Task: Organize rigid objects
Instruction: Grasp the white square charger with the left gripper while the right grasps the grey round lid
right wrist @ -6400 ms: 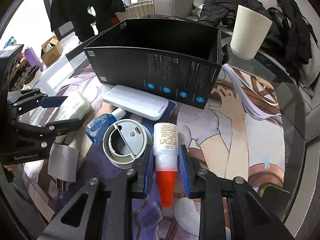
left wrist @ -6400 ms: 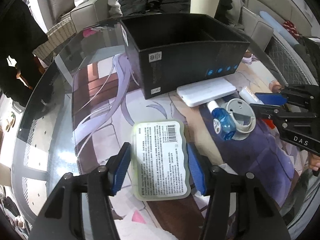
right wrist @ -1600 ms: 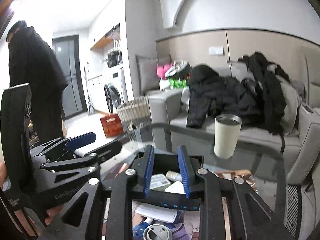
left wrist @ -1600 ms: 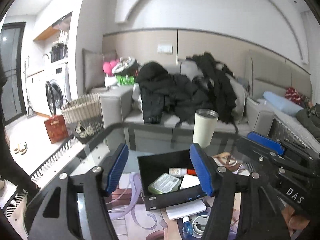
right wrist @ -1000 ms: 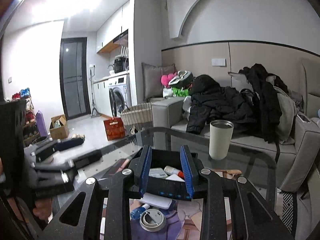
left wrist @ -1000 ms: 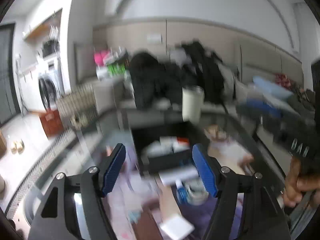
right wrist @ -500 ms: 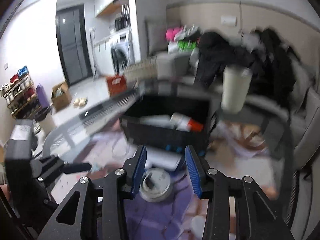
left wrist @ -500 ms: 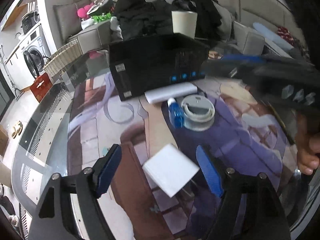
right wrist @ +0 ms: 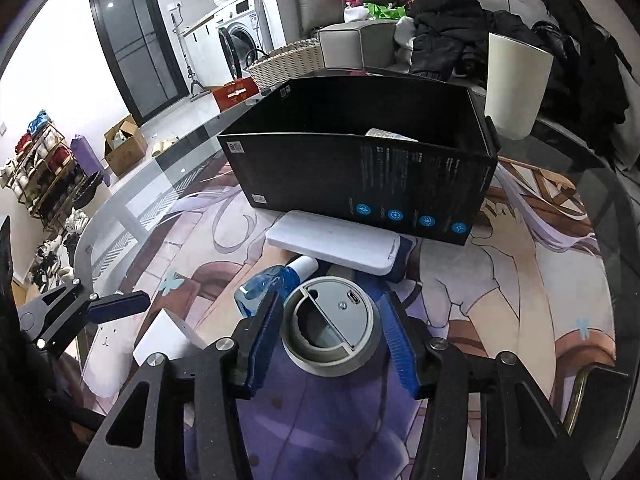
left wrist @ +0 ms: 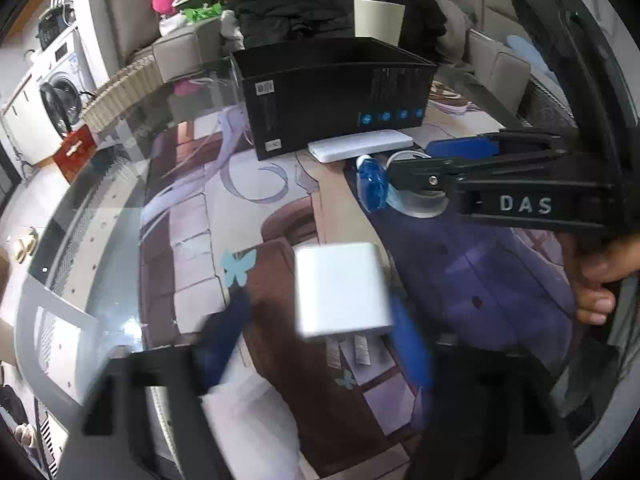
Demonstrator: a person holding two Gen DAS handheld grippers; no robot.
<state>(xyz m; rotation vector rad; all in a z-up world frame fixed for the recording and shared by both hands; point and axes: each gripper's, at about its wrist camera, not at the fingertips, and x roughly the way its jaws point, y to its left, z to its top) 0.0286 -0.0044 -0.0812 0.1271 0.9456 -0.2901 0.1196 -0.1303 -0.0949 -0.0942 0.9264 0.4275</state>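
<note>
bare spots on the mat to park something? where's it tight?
Free: the mat left of the black box and white slab, and right of the round grey lid toward the table edge. Crowded: slab, blue bottle and lid cluster before the box; white block near left gripper.

Your right gripper [right wrist: 330, 338] is matte black plastic with blue ribbed fingers [right wrist: 262, 336], silver screws and "DAS" in white on its side. Your left gripper [left wrist: 320, 344] matches it. Bare skin shows on your right hand [left wrist: 600, 284].
</note>
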